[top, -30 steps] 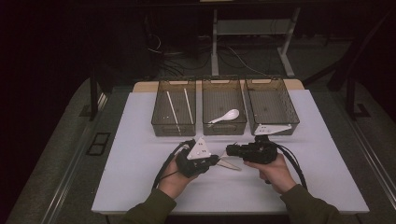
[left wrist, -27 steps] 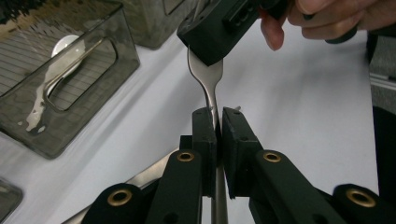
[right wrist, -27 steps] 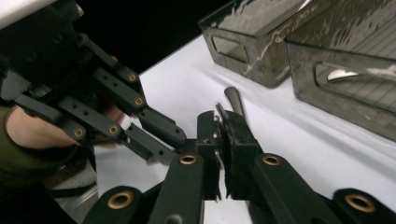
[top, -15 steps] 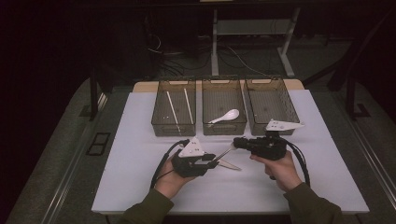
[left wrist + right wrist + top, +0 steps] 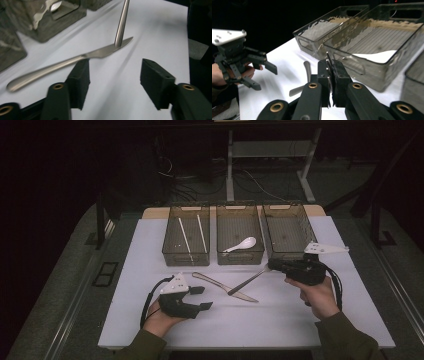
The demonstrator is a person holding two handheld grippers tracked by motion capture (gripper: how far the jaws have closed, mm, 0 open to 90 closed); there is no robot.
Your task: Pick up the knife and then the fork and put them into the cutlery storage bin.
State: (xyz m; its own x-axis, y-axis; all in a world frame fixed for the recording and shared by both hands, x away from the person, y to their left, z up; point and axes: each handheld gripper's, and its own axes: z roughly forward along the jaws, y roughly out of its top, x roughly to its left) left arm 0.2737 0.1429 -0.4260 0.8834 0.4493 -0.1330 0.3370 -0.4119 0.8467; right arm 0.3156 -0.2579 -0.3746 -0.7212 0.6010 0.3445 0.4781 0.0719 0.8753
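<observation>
Steel fork (image 5: 248, 280) clamped in right gripper (image 5: 274, 265), tines visible, unbinned; steel table knife (image 5: 225, 287) remains on table (image 5: 125, 270); left gripper (image 5: 201, 298) apart.

In my right gripper (image 5: 272, 265) I hold a slim silver metal fork (image 5: 248, 280) pinched by its tine end, the jaws closed flat on the tines. Its long handle slopes down and away toward the middle of the table, the rounded tip resting on the blade of a silver metal table knife (image 5: 226, 287). That knife lies flat on the white tabletop, just in front of the middle bin, handle toward the left bin and blade pointing toward my right.
</observation>
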